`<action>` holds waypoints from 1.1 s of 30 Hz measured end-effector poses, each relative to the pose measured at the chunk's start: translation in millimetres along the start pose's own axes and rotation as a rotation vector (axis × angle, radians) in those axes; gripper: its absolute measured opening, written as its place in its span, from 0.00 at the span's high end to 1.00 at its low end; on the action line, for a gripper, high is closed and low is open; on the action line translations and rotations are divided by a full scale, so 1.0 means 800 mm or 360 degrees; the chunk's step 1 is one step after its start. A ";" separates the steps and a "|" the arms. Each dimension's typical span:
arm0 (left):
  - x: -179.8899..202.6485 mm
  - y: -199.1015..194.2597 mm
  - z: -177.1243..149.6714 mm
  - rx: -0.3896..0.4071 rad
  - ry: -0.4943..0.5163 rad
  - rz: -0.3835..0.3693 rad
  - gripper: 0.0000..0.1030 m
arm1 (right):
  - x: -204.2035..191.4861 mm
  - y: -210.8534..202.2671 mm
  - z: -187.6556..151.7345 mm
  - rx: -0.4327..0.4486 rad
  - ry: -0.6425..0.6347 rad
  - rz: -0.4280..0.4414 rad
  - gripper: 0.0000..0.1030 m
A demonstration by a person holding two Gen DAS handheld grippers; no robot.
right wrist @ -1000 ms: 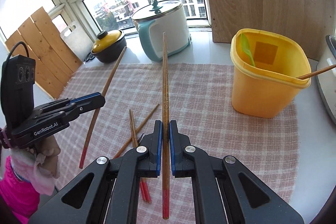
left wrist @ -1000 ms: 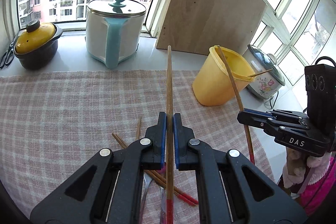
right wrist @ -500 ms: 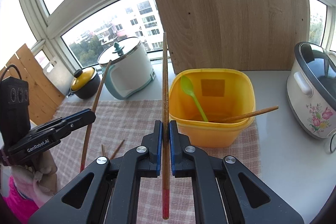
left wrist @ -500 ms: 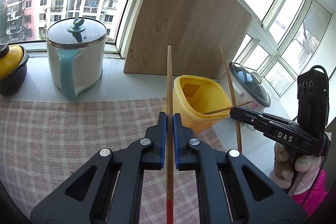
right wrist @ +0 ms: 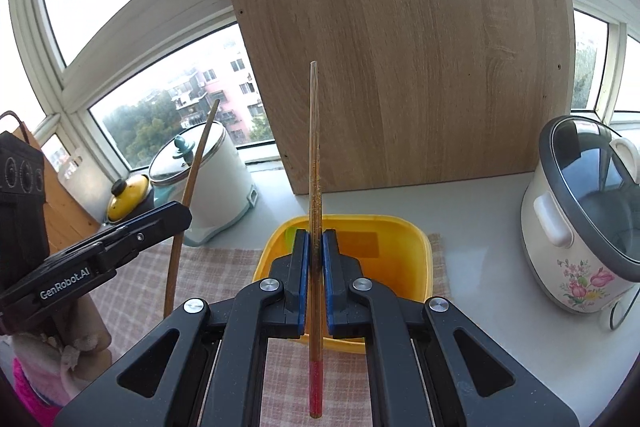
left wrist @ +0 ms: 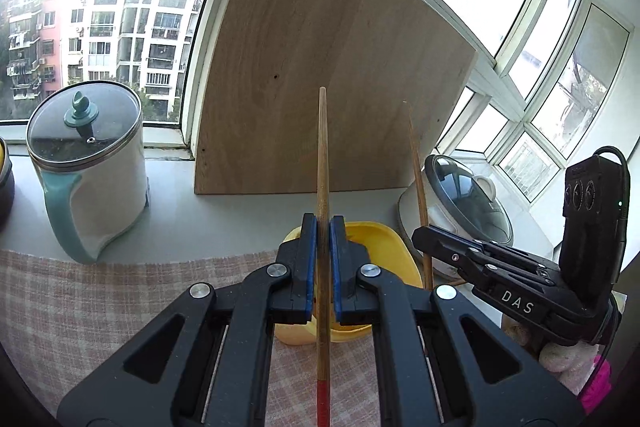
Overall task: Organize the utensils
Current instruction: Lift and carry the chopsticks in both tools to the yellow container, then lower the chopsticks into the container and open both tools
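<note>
My left gripper (left wrist: 323,223) is shut on a wooden chopstick (left wrist: 323,163) with a red end, held upright above the yellow tub (left wrist: 380,239). My right gripper (right wrist: 315,239) is shut on a second red-ended chopstick (right wrist: 314,147), also upright over the yellow tub (right wrist: 404,251). Each gripper shows in the other's view: the right one (left wrist: 420,233) at the right with its chopstick (left wrist: 416,163), the left one (right wrist: 188,215) at the left with its chopstick (right wrist: 192,179). A green spoon (right wrist: 290,235) peeks out inside the tub.
A wooden board (right wrist: 400,67) leans against the window behind the tub. A white floral rice cooker (right wrist: 584,219) stands to the right, a white and teal pot (left wrist: 88,167) and a yellow-lidded pot (right wrist: 128,195) to the left. A checked cloth (left wrist: 100,307) covers the counter.
Both grippers have risen and tilted up with their chopsticks and moved over the yellow tub. The loose chopsticks on the cloth have left the views.
</note>
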State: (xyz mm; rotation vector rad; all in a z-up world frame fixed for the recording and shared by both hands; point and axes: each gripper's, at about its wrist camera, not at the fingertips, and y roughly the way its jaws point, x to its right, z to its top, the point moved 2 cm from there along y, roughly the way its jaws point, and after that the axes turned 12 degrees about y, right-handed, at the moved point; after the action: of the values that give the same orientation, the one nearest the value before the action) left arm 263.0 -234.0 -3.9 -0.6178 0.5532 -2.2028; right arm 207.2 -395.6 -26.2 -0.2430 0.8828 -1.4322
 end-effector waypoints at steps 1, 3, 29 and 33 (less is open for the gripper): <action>0.002 0.006 0.004 0.0001 0.0006 0.0004 0.95 | 0.002 0.002 0.004 0.0006 0.0009 -0.0001 0.95; 0.006 0.017 0.011 0.0000 0.0019 0.0017 0.95 | 0.006 0.006 0.012 0.0024 0.0023 -0.0007 0.95; 0.015 0.103 0.027 -0.0015 0.0032 0.0017 0.95 | 0.039 0.060 0.039 0.0071 0.0055 -0.0150 0.95; 0.016 0.101 0.025 -0.0031 0.0043 0.0013 0.95 | 0.044 0.061 0.037 0.0059 0.0064 -0.0188 0.94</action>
State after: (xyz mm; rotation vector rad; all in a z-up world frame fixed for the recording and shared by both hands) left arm 312.7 -297.1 -30.1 -0.5958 0.5907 -2.2030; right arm 259.8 -429.6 -50.7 -0.2426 0.8859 -1.5661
